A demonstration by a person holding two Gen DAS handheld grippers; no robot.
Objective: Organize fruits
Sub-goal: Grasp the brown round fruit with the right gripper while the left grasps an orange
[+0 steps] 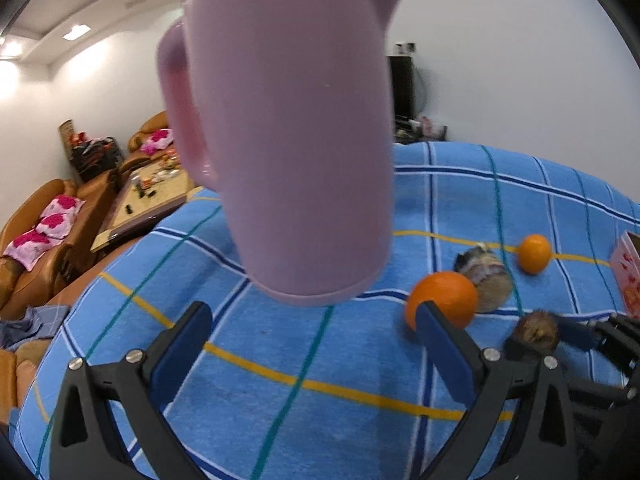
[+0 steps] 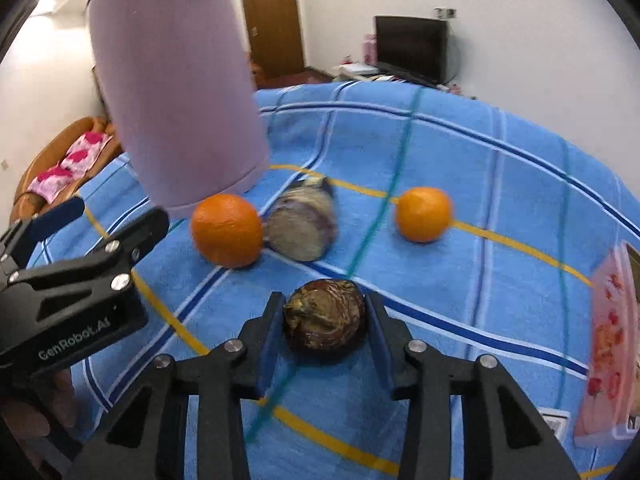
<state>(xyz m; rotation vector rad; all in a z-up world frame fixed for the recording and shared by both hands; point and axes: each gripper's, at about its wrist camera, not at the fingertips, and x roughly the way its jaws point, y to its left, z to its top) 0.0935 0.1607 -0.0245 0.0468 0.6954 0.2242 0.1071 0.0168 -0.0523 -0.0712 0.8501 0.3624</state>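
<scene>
Two oranges sit on the blue checked cloth (image 2: 460,152): near orange (image 2: 226,230) at ten o'clock from the right gripper (image 2: 324,340), far orange (image 2: 424,214) at one o'clock. Right jaws pinch a dark brown fruit (image 2: 326,320). Left gripper (image 1: 316,328) gapes wide, empty, below the pink jug (image 1: 280,128).

pink jug (image 1: 288,128): top cut off by frame | patterned box (image 2: 612,344): cropped at right edge | mottled fruit (image 2: 302,226): blurred, kind unclear

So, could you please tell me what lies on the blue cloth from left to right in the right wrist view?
Pink jug → near orange → grey-brown fruit → far orange → pink box. The dark fruit sits nearer, between the right tongs.
</scene>
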